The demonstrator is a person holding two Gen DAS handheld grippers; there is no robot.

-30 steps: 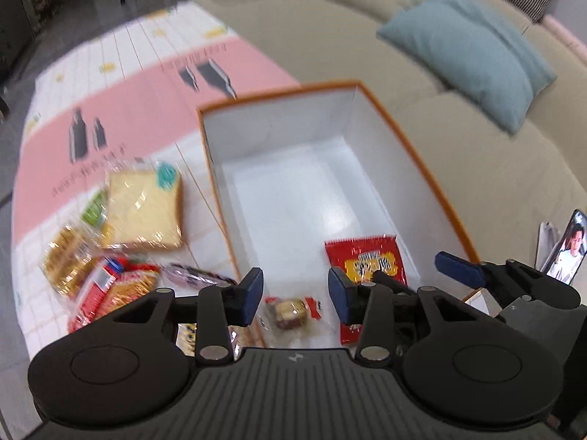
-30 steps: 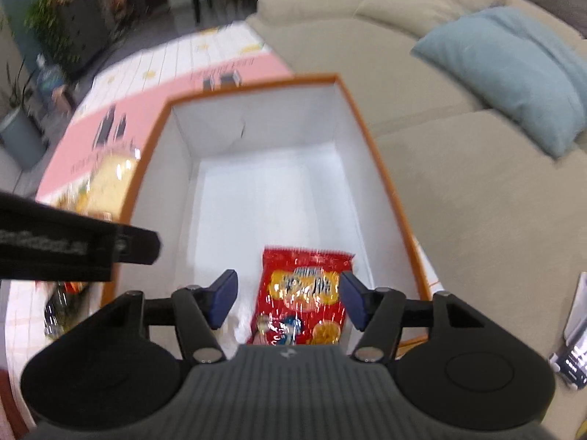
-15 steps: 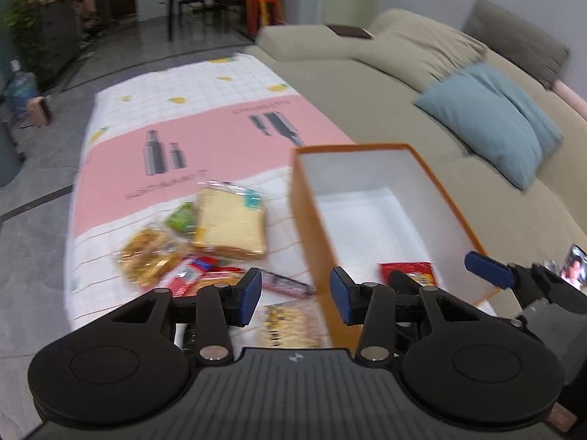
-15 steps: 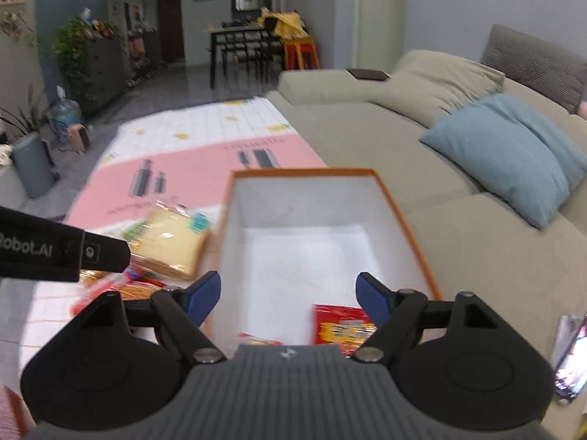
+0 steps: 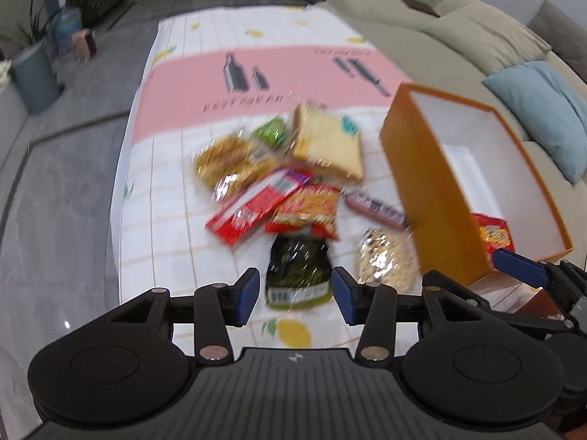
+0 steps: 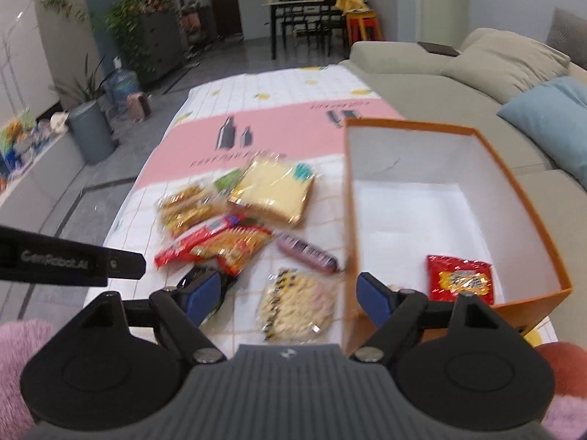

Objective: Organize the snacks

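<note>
An orange box [image 5: 433, 198] [image 6: 528, 220] with a white inside stands on the right of the tablecloth, with a red snack packet [image 5: 493, 233] [image 6: 458, 280] in its near corner. Loose snacks lie to its left: wrapped bread [image 5: 326, 143] [image 6: 273, 190], a sausage [image 5: 378, 211] [image 6: 306, 247], red packets [image 5: 253, 209] [image 6: 227, 244], a pale round cracker pack [image 5: 385, 260] [image 6: 297, 300] and a dark green packet [image 5: 297, 264]. My left gripper [image 5: 295, 295] hovers over the dark green packet with its jaws opening and the pads touching nothing. My right gripper [image 6: 290, 293] is open above the cracker pack, beside the box's near wall.
The pink and white tablecloth [image 5: 293, 66] ends at grey floor [image 5: 66, 183] on the left. A beige sofa [image 6: 440, 84] with a blue cushion [image 6: 550, 117] runs along the right. Bins and plants [image 6: 88, 128] stand at the far left.
Both grippers have swung left, from over the box's inside to over the pile of loose snacks. The right jaws have spread wider. The red packet stays in the box.
</note>
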